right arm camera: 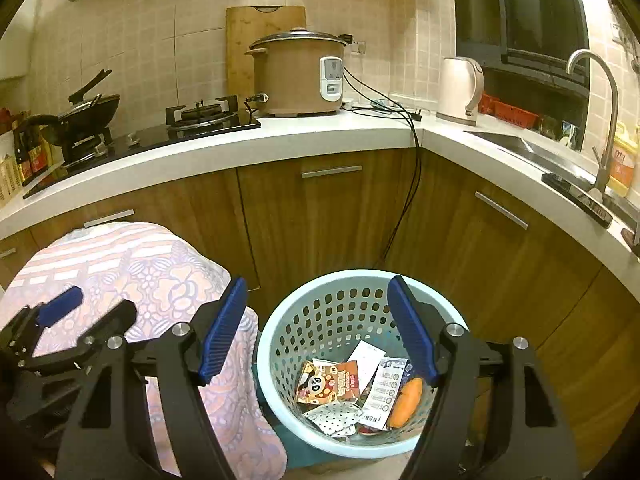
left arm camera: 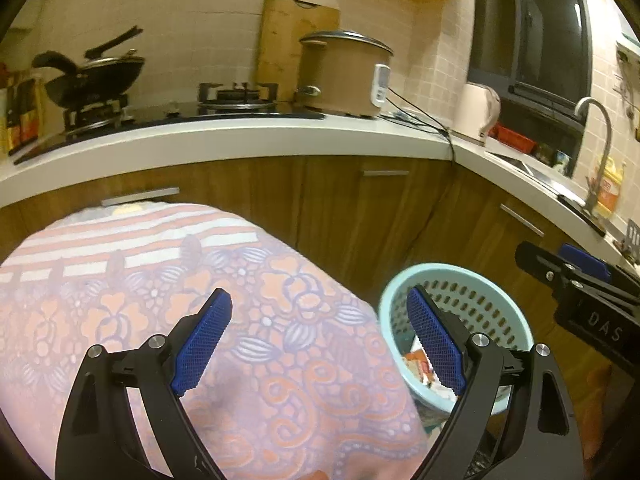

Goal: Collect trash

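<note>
Your left gripper hangs with its two blue pads spread wide, nothing between them and nothing touching them. One pad sits over the floral cloth, which drapes a rounded surface; the other pad lines up with the near rim of the pale blue basket. Whether that pad touches the rim, you cannot tell from this view.

Your right gripper is likewise spread wide and empty. Its fingers frame the basket's mouth from above, one pad over the edge of the cloth, the other over the basket's right side. No contact shows.

The trash lies in the bottom of the basket: a snack packet with a panda face, a white printed wrapper, a white paper slip, a dotted wrapper and an orange piece (what it is, you cannot make out). The basket stands on the floor just beside the cloth-covered surface, in front of the wooden cabinets.

Behind, on the white counter: rice cooker, cutting board against the tiles, gas hob, wok, kettle, faucet over the sink.

Each gripper shows at the edge of the other's view, side by side.
</note>
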A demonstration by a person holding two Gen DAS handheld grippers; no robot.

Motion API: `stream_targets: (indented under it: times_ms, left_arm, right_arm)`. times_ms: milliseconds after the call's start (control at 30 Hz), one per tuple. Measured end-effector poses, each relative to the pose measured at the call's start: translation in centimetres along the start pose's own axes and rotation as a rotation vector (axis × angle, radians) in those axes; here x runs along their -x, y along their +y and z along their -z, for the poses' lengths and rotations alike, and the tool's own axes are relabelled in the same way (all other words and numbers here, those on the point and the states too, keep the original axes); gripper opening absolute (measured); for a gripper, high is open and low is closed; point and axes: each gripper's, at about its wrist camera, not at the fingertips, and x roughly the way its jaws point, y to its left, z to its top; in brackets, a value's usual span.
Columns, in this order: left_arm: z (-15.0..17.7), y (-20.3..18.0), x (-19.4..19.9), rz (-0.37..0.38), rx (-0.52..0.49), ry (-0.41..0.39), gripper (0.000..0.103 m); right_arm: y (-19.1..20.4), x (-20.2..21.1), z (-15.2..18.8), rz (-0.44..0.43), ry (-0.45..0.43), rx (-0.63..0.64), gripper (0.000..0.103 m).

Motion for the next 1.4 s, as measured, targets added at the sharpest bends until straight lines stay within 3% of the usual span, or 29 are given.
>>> stream_targets:
  times_ms: [500, 1400]
  left_arm:
    - [0.2, 0.9, 0.8, -0.026, 0.018, -0.03, 0.087]
    - [0.4, 1.0, 0.5, -0.021, 0.018, -0.015, 0.088]
  right_arm:
    - [1.6, 0.1, 0.3, 0.016, -0.013, 0.015, 0.071]
    - [1.4, 0.3, 0.4, 0.022, -0.016, 0.005, 0.075]
